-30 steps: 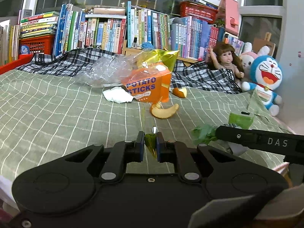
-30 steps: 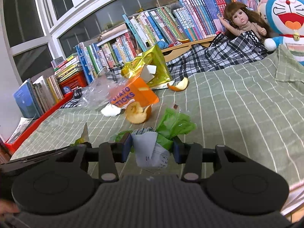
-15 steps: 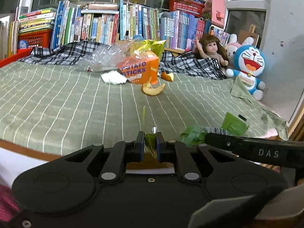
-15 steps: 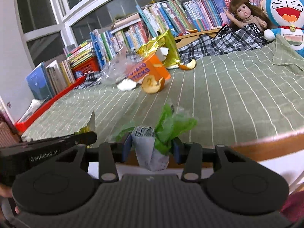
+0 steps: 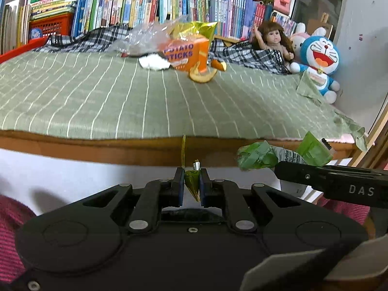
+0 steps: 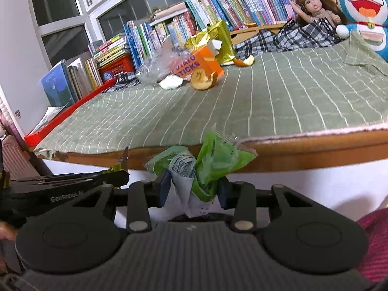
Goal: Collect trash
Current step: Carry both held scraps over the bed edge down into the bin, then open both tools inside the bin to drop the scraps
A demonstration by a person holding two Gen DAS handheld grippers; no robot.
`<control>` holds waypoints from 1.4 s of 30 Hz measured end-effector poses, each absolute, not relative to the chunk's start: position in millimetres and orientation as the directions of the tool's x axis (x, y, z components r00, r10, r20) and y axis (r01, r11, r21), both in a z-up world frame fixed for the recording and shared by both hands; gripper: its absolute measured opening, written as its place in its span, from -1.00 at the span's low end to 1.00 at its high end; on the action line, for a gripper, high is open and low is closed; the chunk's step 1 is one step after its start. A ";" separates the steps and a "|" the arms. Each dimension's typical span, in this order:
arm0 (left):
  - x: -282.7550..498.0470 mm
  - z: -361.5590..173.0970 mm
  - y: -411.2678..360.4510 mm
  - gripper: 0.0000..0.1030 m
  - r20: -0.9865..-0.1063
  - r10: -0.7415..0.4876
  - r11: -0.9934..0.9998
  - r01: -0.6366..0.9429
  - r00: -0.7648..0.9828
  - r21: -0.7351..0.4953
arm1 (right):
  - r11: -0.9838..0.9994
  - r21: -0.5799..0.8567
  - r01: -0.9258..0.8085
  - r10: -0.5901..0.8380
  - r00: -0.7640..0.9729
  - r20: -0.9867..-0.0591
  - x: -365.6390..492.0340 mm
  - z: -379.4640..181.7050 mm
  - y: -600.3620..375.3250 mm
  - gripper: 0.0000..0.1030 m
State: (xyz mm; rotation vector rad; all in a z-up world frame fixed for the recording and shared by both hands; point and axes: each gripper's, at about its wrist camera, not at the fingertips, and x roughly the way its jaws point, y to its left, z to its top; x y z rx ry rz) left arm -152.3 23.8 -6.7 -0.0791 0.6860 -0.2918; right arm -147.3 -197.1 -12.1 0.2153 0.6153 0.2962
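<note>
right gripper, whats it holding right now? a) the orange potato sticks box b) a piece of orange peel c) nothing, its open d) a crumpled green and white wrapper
d: in the right wrist view the right gripper is shut on a crumpled green and white wrapper, held off the near edge of the bed; the potato sticks box and orange peel lie far back on the bed.

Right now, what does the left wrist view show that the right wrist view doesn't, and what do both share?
Only the left wrist view shows the left hand-held gripper shut on a small green-gold wrapper scrap, and a pink rabbit plush.

Only the right wrist view shows the right hand-held gripper shut on a crumpled green-and-white wrapper, and the window frames.

Both show the green striped table cover, the orange POTATO STICKS box, orange peel, white tissue, the doll and the Doraemon plush.
</note>
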 end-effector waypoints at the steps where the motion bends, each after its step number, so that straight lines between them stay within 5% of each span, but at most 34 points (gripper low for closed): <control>1: -152.7 -9.0 24.0 -0.78 -0.618 -0.290 0.957 0.238 0.730 -0.168 | 0.935 0.286 -0.209 0.337 0.770 -0.542 -148.4 -14.6 -196.3 -0.14; 22: -116.0 -112.7 10.0 -0.77 -0.820 -0.186 0.981 0.148 0.542 -0.124 | 0.963 0.244 -0.118 0.267 0.561 -0.783 -115.1 -129.9 -188.7 -0.14; 42: -103.4 -134.2 1.7 -0.66 -0.852 -0.161 0.985 0.137 0.498 -0.107 | 0.960 0.263 -0.094 0.272 0.526 -0.805 -103.4 -143.3 -184.8 -0.10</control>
